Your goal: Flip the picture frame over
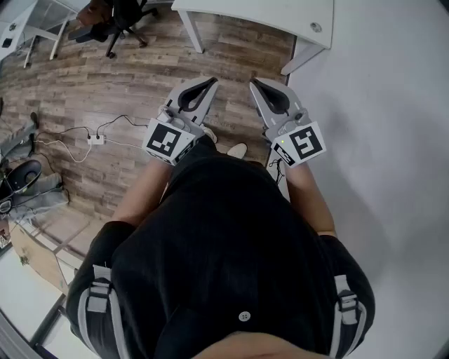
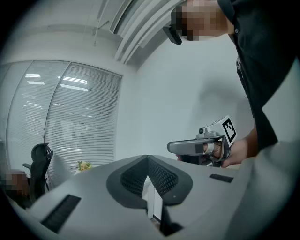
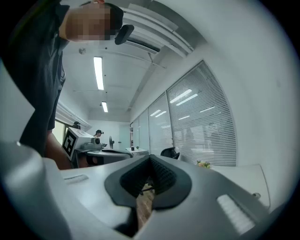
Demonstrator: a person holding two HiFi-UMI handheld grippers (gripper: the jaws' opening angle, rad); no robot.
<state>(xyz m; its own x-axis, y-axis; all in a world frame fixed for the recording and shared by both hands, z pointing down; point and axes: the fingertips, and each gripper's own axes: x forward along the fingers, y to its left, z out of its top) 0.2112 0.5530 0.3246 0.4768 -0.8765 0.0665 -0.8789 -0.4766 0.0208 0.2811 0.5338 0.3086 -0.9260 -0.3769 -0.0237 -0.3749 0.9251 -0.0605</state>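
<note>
The person (image 1: 231, 266) is holding both grippers level, side by side, over the wood floor (image 1: 140, 84); the left gripper (image 1: 210, 82) is squeezing its jaws together on nothing; the right gripper (image 1: 255, 83) is closed and holding nothing too; no view is showing where the picture frame is; a white table (image 1: 280, 17) is standing ahead, its edge beyond the tips; bare floor is lying open to the left.

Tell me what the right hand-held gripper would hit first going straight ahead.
Nothing close: the right hand-held gripper points level over wood floor. The white desk looks like the first thing ahead, though it may lie slightly right of the line; depth is unclear.
</note>
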